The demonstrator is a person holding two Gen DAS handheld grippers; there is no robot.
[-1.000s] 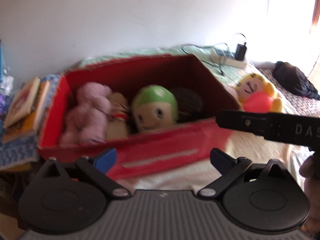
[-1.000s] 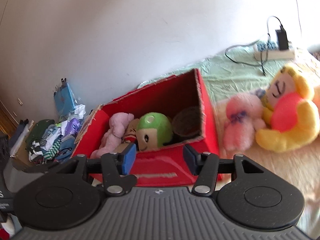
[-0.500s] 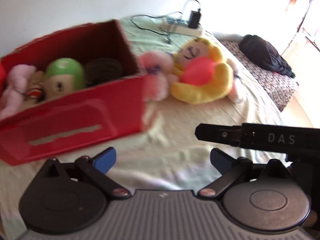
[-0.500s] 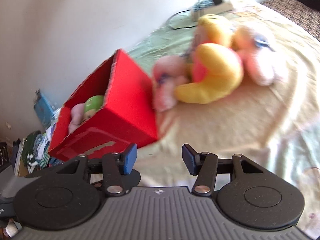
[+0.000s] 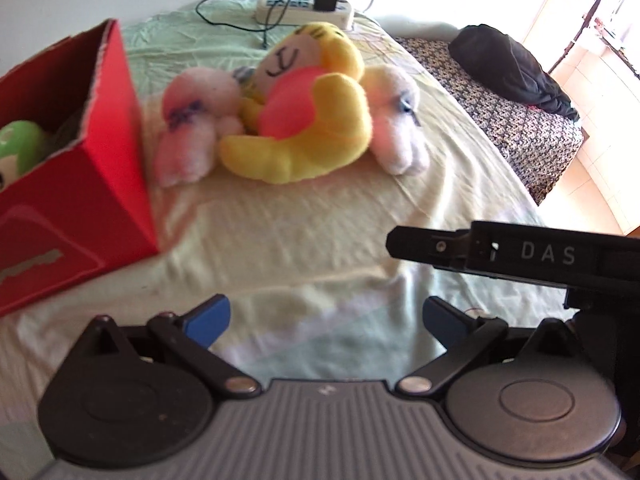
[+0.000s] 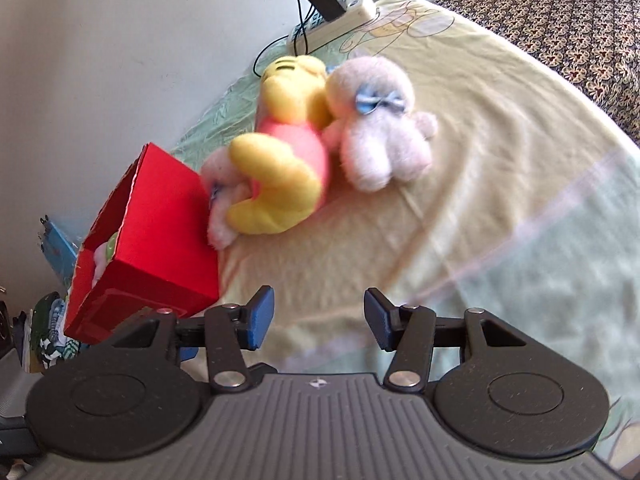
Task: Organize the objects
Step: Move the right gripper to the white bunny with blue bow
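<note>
A red cardboard box [image 5: 76, 184] [image 6: 160, 224] stands at the left on the bed with a green plush [image 5: 18, 146] inside. Beside it lie a yellow plush in a pink top [image 5: 308, 120] [image 6: 280, 160] and two pale pink plushes, one on its left [image 5: 192, 128] and one on its right [image 5: 396, 120] [image 6: 380, 136]. My left gripper [image 5: 326, 318] is open and empty above the sheet, well short of the toys. My right gripper [image 6: 318, 314] is open and empty too; its black body [image 5: 520, 256] shows in the left wrist view.
A white power strip with a black charger [image 5: 308, 0] [image 6: 332, 12] lies at the bed's far edge by the wall. A black bag [image 5: 508, 68] sits on a patterned mattress at the right. Books and clutter [image 6: 48, 336] lie left of the box.
Both grippers have swung right, away from the box and toward the plushes on the sheet. The box has shifted to the left edge of both views. Both jaws stayed open.
</note>
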